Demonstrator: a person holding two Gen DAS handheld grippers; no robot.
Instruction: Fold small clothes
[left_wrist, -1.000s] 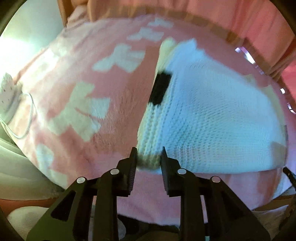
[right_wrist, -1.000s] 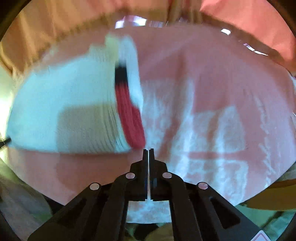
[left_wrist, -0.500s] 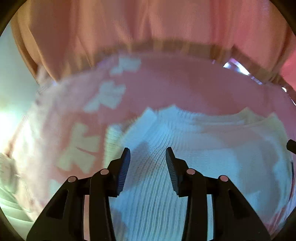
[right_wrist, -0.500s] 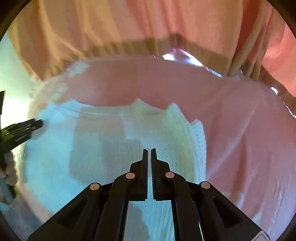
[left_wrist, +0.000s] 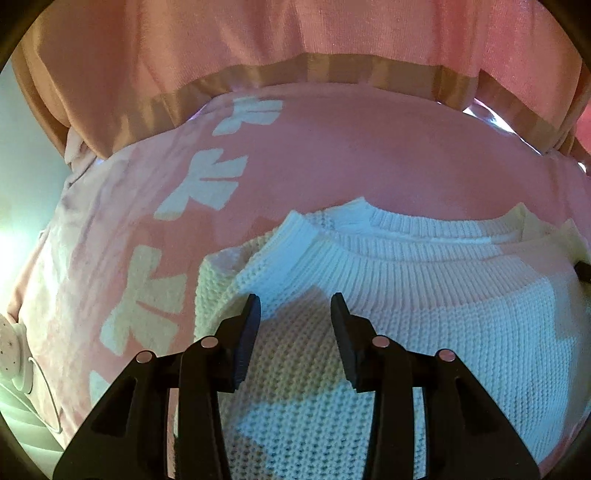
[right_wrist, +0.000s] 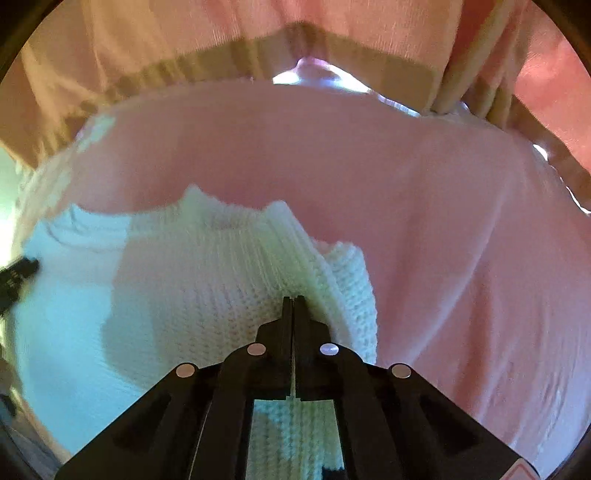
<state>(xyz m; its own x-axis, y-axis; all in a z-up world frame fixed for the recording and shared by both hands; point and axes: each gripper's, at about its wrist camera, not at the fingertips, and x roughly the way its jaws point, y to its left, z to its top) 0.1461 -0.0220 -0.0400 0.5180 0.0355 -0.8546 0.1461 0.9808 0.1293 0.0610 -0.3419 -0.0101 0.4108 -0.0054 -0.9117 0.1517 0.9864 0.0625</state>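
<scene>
White chunky-knit sweater lying on pink blanket with white bow shapes, left gripper spread apart above the knit, right gripper pressed together over sweater's edge

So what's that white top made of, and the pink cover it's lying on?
The white sweater looks like chunky knitted yarn, wool or acrylic: open stitches show across the body and ribbing at the neckline, with a matte finish. The pink blanket under it looks like soft fleece or plush, judging by its fuzzy, slightly mottled surface with pale bow shapes. The exact fibre can't be told from here.
</scene>
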